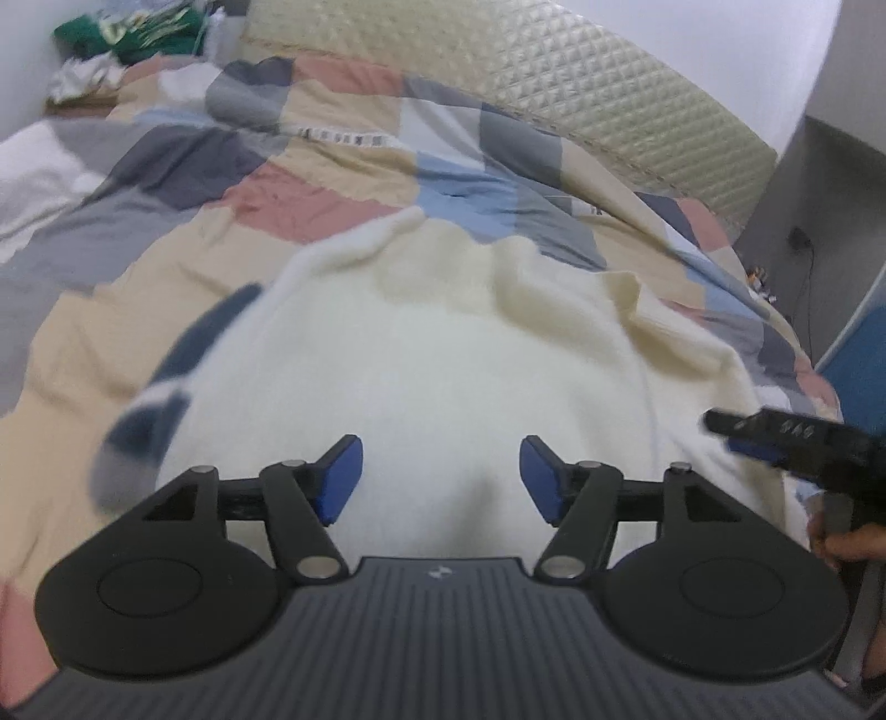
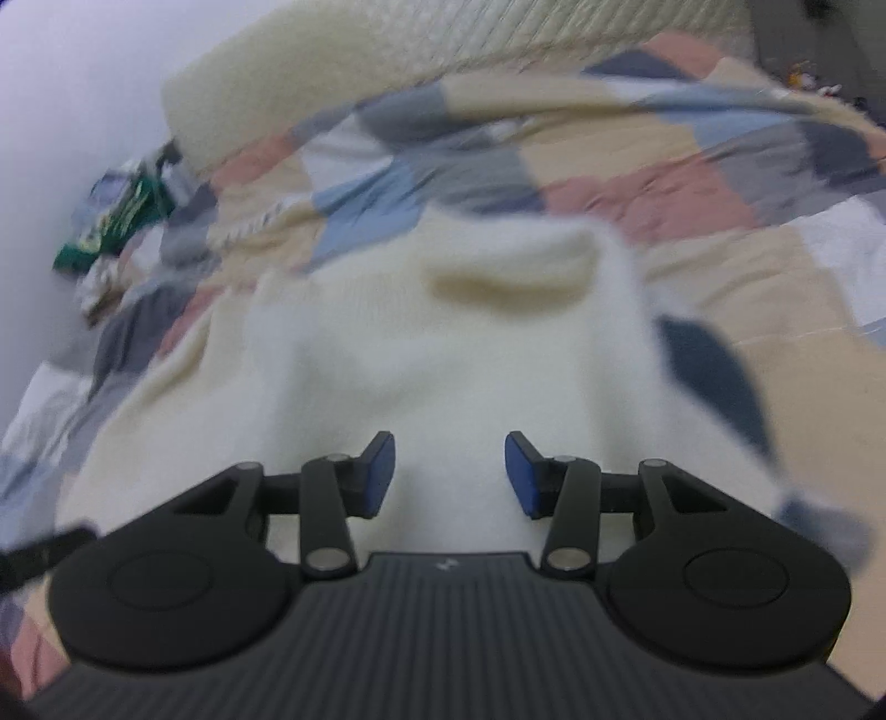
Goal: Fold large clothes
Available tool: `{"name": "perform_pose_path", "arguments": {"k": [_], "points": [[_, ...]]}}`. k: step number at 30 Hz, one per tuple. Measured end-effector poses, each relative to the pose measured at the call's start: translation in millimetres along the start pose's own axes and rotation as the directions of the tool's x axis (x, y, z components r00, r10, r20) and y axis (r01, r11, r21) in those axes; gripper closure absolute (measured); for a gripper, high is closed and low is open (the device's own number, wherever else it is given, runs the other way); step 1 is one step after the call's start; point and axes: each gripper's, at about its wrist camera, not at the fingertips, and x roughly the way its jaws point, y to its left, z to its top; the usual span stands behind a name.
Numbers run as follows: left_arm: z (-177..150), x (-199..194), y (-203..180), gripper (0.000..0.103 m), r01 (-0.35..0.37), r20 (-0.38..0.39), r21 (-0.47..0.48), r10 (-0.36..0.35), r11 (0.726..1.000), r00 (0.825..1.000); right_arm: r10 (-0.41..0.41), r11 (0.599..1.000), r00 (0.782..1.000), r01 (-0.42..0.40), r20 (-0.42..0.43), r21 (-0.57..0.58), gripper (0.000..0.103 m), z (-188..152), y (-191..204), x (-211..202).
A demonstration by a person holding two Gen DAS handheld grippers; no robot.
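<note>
Right now a cream sweater (image 1: 443,354) with dark blue and grey patches lies spread on the bed, on top of a patchwork quilt (image 1: 310,188) in beige, pink, blue and grey squares. Both views look down over it from close above. The left gripper (image 1: 441,479) has its blue-padded fingers well apart with nothing between them, only the sweater's cloth showing below. The right gripper (image 2: 449,475) is likewise wide open and holds nothing; in the left view it shows as a dark shape at the right edge, above the sweater's side. A quilted cream headboard (image 1: 554,83) runs behind the quilt, and a pile of green and white cloth (image 1: 133,33) sits in the far corner.
</note>
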Motion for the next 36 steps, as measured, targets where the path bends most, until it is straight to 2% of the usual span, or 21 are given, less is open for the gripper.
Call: {"name": "perform_pose_path", "arguments": {"k": [1, 3, 4, 5, 7, 11, 15, 16, 19, 20, 22, 23, 25, 28, 32, 36], "points": [[-2.4, -3.0, 0.5, 0.033, -0.005, -0.002, -0.011, 0.005, 1.0, 1.0, -0.03, 1.0, 0.999, 0.03, 0.028, -0.003, 0.055, 2.3, -2.6, -6.9], [-6.4, -8.1, 4.7, 0.032, -0.014, -0.009, -0.042, 0.014, 0.999, 1.0, -0.097, 0.995, 0.99, 0.1, 0.1, -0.019, 0.046, 7.2, -8.3, -22.2], [-8.1, -10.1, 7.4, 0.032, -0.018, -0.014, -0.067, 0.018, 0.998, 1.0, -0.12, 0.992, 0.985, 0.123, 0.127, -0.016, 0.036, 8.7, -12.1, -28.1], [-10.0, -11.5, 10.6, 0.031, -0.019, -0.02, -0.09, 0.018, 0.996, 1.0, -0.142, 0.99, 0.979, 0.144, 0.149, -0.002, 0.029, 10.3, -17.4, -33.0], [-13.6, -12.0, 16.4, 0.031, -0.026, -0.034, -0.129, 0.021, 0.991, 0.999, -0.179, 0.984, 0.969, 0.174, 0.168, 0.047, 0.029, 12.8, -30.7, -38.8], [-16.7, -10.3, 22.5, 0.031, -0.038, -0.044, -0.161, 0.031, 0.986, 0.999, -0.232, 0.969, 0.969, 0.223, 0.081, 0.106, 0.029, 12.9, -52.1, -24.1], [-17.6, -11.8, 24.9, 0.026, -0.022, -0.047, -0.196, 0.013, 0.98, 0.999, -0.166, 0.978, 0.986, 0.166, -0.015, 0.127, 0.03, 6.0, -59.3, 1.1], [-18.1, -12.0, 26.0, 0.026, -0.014, -0.053, -0.208, 0.003, 0.978, 0.999, -0.166, 0.98, 0.986, 0.167, -0.025, 0.109, 0.032, 4.6, -56.1, 5.8], [-18.8, -13.9, 33.1, 0.026, 0.017, -0.086, -0.294, -0.044, 0.956, 0.995, -0.235, 0.972, 0.972, 0.236, -0.024, 0.023, 0.055, 0.7, -44.9, 14.8], [-19.8, -15.2, 36.9, 0.026, 0.032, -0.085, -0.327, -0.063, 0.945, 0.994, -0.227, 0.973, 0.974, 0.228, -0.023, 0.034, 0.064, 0.4, -45.9, 16.4], [-20.6, -14.6, 41.4, 0.025, 0.01, -0.096, -0.352, -0.047, 0.936, 0.994, -0.222, 0.971, 0.975, 0.221, -0.009, 0.085, 0.075, 0.3, -51.0, 12.0], [-20.9, -12.7, 42.8, 0.025, -0.001, -0.101, -0.36, -0.037, 0.933, 0.994, -0.221, 0.969, 0.975, 0.219, 0.005, 0.119, 0.077, 1.3, -54.0, 8.8], [-22.1, -6.7, 48.0, 0.025, -0.001, -0.119, -0.385, -0.049, 0.923, 0.992, -0.214, 0.961, 0.977, 0.206, 0.022, 0.183, 0.079, 2.9, -61.7, 4.8], [-26.4, 4.1, 60.0, 0.025, 0.021, -0.146, -0.458, -0.099, 0.889, 0.984, -0.227, 0.95, 0.974, 0.216, 0.02, 0.226, 0.079, 0.7, -71.2, 7.1], [-32.1, 18.1, 76.7, 0.025, 0.048, -0.152, -0.561, -0.159, 0.826, 0.976, -0.206, 0.937, 0.979, 0.195, 0.007, 0.29, 0.079, -5.8, -82.6, 18.0], [-36.9, 25.2, 91.7, 0.025, 0.067, -0.133, -0.646, -0.198, 0.76, 0.971, -0.206, 0.933, 0.979, 0.191, 0.016, 0.306, 0.075, -4.5, -76.4, 8.2]]}}
